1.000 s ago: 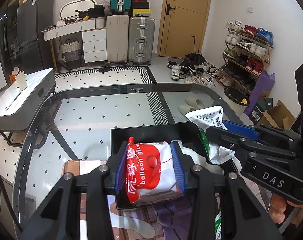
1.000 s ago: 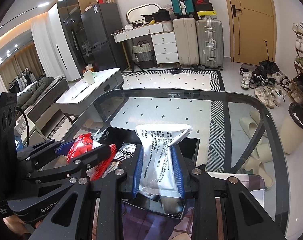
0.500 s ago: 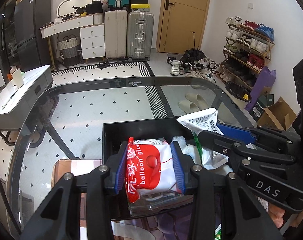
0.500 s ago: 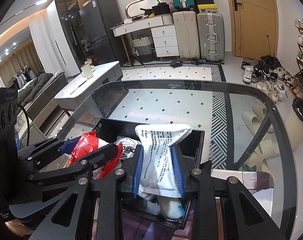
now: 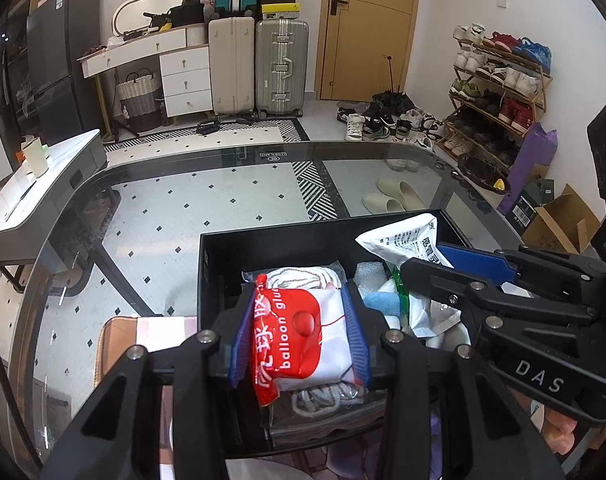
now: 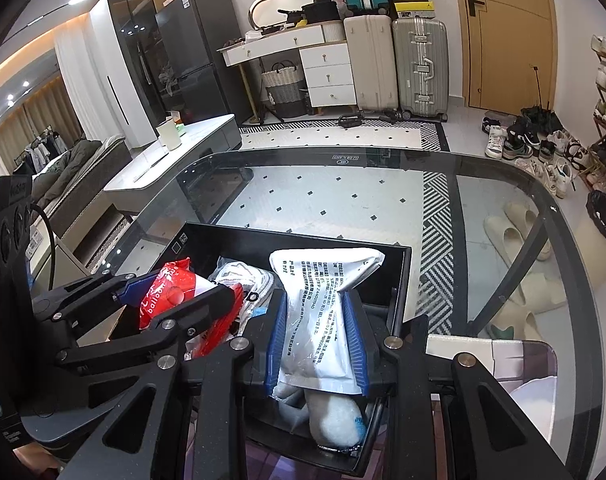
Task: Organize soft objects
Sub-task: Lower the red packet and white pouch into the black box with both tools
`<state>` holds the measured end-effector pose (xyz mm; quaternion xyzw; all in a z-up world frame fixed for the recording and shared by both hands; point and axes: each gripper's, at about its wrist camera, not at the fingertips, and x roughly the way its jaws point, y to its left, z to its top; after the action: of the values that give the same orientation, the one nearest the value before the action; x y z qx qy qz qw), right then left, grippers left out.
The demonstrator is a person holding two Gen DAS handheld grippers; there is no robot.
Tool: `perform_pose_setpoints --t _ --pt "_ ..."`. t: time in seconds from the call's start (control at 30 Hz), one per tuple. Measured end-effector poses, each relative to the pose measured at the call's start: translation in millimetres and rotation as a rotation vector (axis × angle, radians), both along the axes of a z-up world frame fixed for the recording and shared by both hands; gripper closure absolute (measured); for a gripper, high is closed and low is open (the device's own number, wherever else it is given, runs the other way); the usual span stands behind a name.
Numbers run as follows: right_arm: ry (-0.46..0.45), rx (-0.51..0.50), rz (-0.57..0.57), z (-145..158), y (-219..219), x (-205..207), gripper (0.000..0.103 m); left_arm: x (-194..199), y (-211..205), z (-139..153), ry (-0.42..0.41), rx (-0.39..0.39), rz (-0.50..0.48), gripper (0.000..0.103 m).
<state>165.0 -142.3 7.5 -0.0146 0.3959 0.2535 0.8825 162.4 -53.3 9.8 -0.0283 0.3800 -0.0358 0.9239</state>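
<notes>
Left gripper (image 5: 299, 336) clamped on red-white balloon glue packet (image 5: 295, 332), right gripper (image 6: 315, 344) clamped on white printed pouch (image 6: 323, 312). Both over black box (image 5: 263, 240) on glass table (image 5: 163, 200), above soft items inside.

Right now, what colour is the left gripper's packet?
Red and white packet, clearest in the left wrist view.

Wrist views, close, angled down, sharing black bin (image 5: 239, 240).
</notes>
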Motion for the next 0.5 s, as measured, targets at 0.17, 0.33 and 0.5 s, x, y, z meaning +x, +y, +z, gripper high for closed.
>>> perform_pose_setpoints --t 0.17,0.33,0.5 --pt "0.002 0.003 0.001 -0.4 -0.6 -3.1 0.075 1.5 0.3 0.4 0.009 0.000 -0.003 0.063" --pt "0.001 0.005 0.008 -1.6 -3.3 -4.2 0.074 2.2 -0.2 1.4 0.012 0.002 -0.005 0.061" --pt "0.013 0.013 0.023 -3.1 -6.6 -6.1 0.072 1.4 0.9 2.1 0.016 0.007 -0.016 0.058"
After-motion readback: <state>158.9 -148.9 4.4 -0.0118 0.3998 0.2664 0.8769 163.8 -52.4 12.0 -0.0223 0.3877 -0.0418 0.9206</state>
